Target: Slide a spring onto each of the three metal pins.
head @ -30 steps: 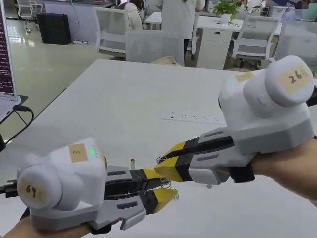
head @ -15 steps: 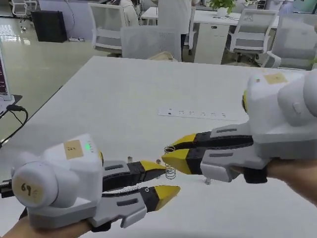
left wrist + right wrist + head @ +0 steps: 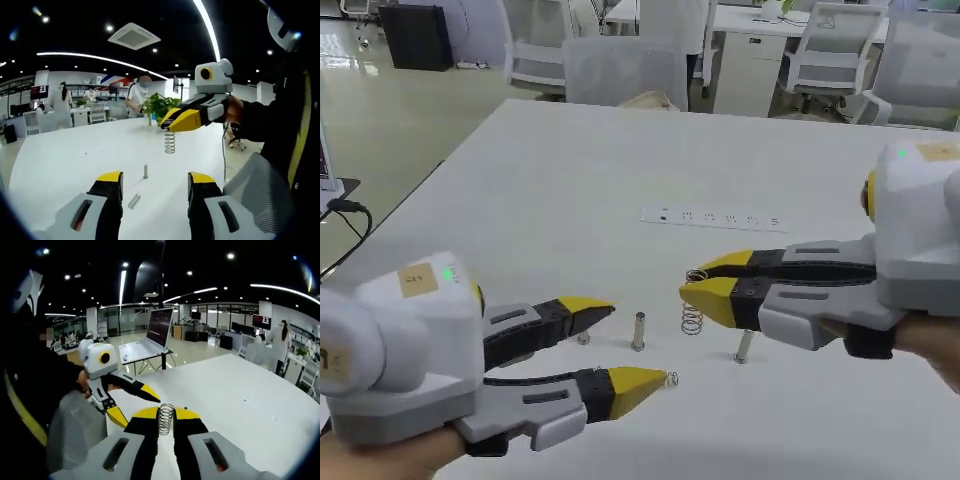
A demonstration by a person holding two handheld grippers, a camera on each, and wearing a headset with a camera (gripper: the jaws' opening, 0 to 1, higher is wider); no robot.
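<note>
My right gripper (image 3: pixel 705 287) is shut on the top of a spring (image 3: pixel 693 316) that hangs upright just above the white table (image 3: pixel 570 190). Its coils stand between the jaws in the right gripper view (image 3: pixel 165 419). Three short metal pins stand on the table: one in the middle (image 3: pixel 638 331), one under the right gripper (image 3: pixel 744 345), and one (image 3: pixel 583 338) partly behind my left gripper's upper jaw. My left gripper (image 3: pixel 618 346) is open and holds nothing. A loose spring (image 3: pixel 670 378) lies by its lower tip. It also lies ahead in the left gripper view (image 3: pixel 134 200), near a pin (image 3: pixel 145 171).
A white power strip (image 3: pixel 715 218) lies flat on the table beyond the pins. Office chairs (image 3: pixel 620 70) and desks stand past the far edge. An open laptop (image 3: pixel 150 335) sits on a stand off the table's side. A person stands in the background (image 3: pixel 137 97).
The grippers have drawn apart: the right one moved right with the spring, and the left one pulled back left with its jaws wider. The head camera has tilted down.
</note>
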